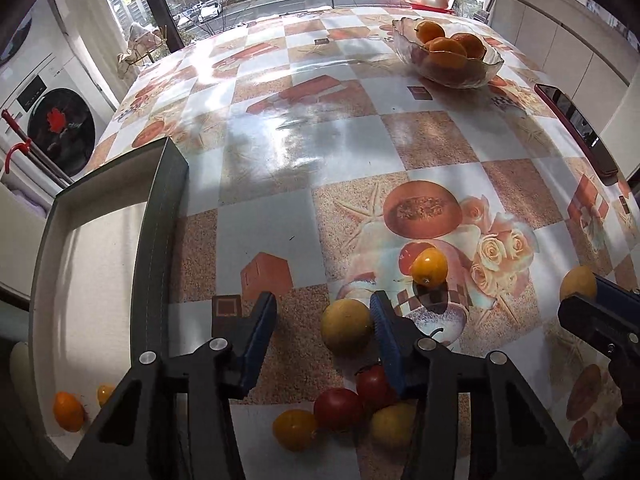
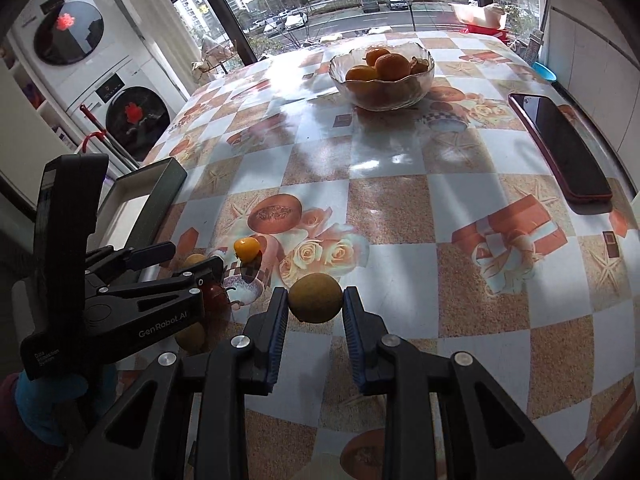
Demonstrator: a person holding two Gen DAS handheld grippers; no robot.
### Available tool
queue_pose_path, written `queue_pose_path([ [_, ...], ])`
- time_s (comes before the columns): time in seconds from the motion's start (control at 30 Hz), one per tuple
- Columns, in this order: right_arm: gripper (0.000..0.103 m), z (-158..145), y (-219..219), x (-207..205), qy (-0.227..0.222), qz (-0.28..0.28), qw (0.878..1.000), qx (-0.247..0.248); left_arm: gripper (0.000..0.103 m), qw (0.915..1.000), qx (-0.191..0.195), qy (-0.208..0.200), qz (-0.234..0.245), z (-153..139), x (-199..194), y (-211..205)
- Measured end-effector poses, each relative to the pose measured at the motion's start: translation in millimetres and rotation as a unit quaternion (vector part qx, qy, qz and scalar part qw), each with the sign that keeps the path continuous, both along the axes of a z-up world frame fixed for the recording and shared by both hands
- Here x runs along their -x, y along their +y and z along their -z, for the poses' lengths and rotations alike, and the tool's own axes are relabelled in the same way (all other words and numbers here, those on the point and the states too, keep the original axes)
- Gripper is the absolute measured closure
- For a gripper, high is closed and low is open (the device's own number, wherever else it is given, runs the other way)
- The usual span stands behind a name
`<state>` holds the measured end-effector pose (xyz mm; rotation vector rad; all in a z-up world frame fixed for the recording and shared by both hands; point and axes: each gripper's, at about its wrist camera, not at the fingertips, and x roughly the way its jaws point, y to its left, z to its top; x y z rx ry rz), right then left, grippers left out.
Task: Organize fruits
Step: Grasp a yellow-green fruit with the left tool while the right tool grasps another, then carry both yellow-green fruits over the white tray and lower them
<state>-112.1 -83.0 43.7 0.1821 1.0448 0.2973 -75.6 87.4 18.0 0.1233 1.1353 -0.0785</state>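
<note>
Gripping a round yellow-brown fruit (image 2: 316, 304), the right tool (image 2: 315, 295) is clenched on it, both blue pads pressed to its sides low over the table (image 2: 400, 208). The left tool (image 1: 323, 301) is not yet grasping: a yellow-green fruit (image 1: 346, 330) sits between its jaws, against one pad and clear of the other. Loose red fruits (image 1: 338, 408) and yellow ones lie nearest that tool, and a small orange fruit (image 1: 430, 266) just beyond. Beside them, at the table's edge, an open box (image 1: 168, 208) already holds a few small orange pieces. Farther back stands a glass bowl (image 2: 382, 100) of oranges. This looks like the pick-up step. Next, the left jaws must close squarely, then each fruit needs lifting and carrying to its container; which one I cannot tell.
</note>
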Motion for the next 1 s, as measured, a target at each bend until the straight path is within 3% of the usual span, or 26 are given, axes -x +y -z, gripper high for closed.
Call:
queue_pose_path([
  [0.03,0.073,0.9,-0.5,0.9,0.001,0.001,1.0,0.002,0.075,1.0,0.009,0.001,-0.001,-0.2,0.7,-0.5],
  [0.23,0.073,7.7,-9.6,11.5,-0.001,0.013,1.0,0.02,0.076,0.9994,0.026,-0.02,-0.011,-8.4,12.1,0.2],
  [0.47,0.073,15.4,-18.6,25.5,0.003,0.025,0.999,0.032,0.076,0.9983,0.02,-0.054,-0.005,-34.9,26.9,2.2],
  [1.0,0.073,-1.0,0.1,38.2,0.002,0.011,0.999,0.038,0.076,0.997,0.026,-0.071,-0.02,-53.9,57.2,38.3],
])
